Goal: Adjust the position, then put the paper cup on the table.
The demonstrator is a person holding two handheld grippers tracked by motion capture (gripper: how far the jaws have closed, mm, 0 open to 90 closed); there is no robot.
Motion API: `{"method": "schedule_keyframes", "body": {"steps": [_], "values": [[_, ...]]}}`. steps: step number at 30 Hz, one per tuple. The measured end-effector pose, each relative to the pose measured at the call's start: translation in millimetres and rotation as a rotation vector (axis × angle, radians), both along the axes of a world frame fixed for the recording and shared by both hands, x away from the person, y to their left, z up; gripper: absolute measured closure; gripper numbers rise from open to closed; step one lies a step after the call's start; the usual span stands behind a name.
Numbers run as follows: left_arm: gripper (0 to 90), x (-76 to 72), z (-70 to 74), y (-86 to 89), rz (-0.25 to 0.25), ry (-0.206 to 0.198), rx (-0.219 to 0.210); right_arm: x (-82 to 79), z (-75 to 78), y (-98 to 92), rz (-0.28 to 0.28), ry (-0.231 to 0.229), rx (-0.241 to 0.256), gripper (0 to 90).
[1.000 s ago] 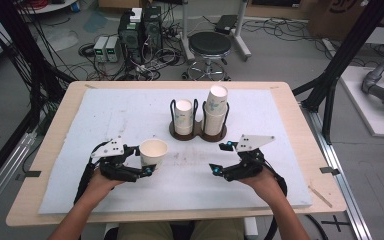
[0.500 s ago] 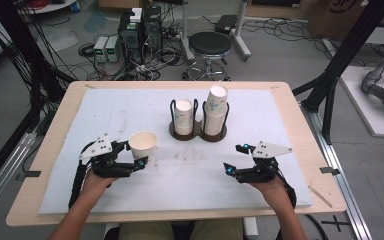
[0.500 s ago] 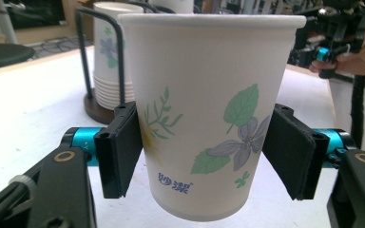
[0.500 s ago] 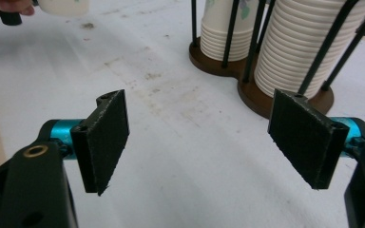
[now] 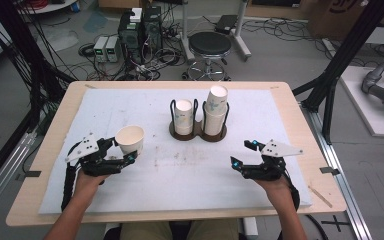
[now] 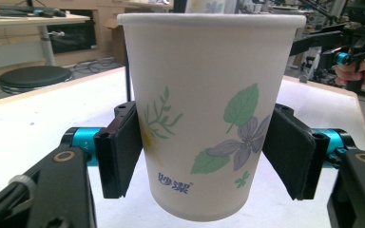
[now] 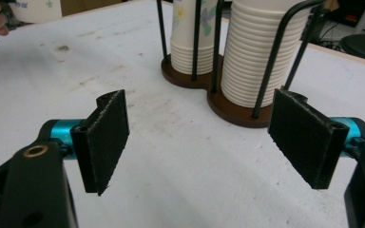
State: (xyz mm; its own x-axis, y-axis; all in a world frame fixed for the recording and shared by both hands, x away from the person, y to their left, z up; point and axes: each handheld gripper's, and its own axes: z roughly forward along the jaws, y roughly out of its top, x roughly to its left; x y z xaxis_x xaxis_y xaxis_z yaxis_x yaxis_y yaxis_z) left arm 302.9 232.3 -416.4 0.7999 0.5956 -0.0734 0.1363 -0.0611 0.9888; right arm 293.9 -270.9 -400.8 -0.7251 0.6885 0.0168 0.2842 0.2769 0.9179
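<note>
Left gripper (image 5: 121,152) is pinching paper cup (image 5: 130,139) upright. Right gripper (image 5: 244,155) is hovering, jaws spread wide, near cup holder (image 5: 196,131).

Left hand-held gripper (image 6: 204,156) clamping an upright floral paper cup (image 6: 206,114) between its black pads (image 6: 119,152), raised above the white counter (image 6: 24,123); other hand-held gripper (image 6: 356,52) beyond.

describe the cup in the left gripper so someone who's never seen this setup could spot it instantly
Start at the white-covered table and find the brown two-slot cup rack at its centre. Go toward the near left to the left gripper: the paper cup sits upright between its jaws. It is the lone single cup outside the rack, white with green leaves and a purple flower.
</note>
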Motion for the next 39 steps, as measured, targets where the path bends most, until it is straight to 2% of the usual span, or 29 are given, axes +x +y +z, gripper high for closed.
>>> {"method": "schedule_keyframes", "body": {"steps": [11,23,32,39], "values": [[32.0,2.5,-1.6,13.9,0.057,-0.027,-0.038,-0.9,-0.1,-0.7,-0.005,-0.007,0.005,22.2],[32.0,15.1,-8.6,19.4,0.091,-0.041,-0.01,-2.6,-1.7,-1.1,-0.01,-0.003,-0.004,22.2],[31.9,23.0,-15.2,18.6,0.107,0.003,0.005,-6.5,-2.0,-1.4,-0.003,-0.01,-0.01,22.2],[32.0,31.5,-23.8,17.1,0.121,0.06,0.046,-9.0,-0.7,-2.8,-0.006,-0.014,-0.01,22.2]]}}
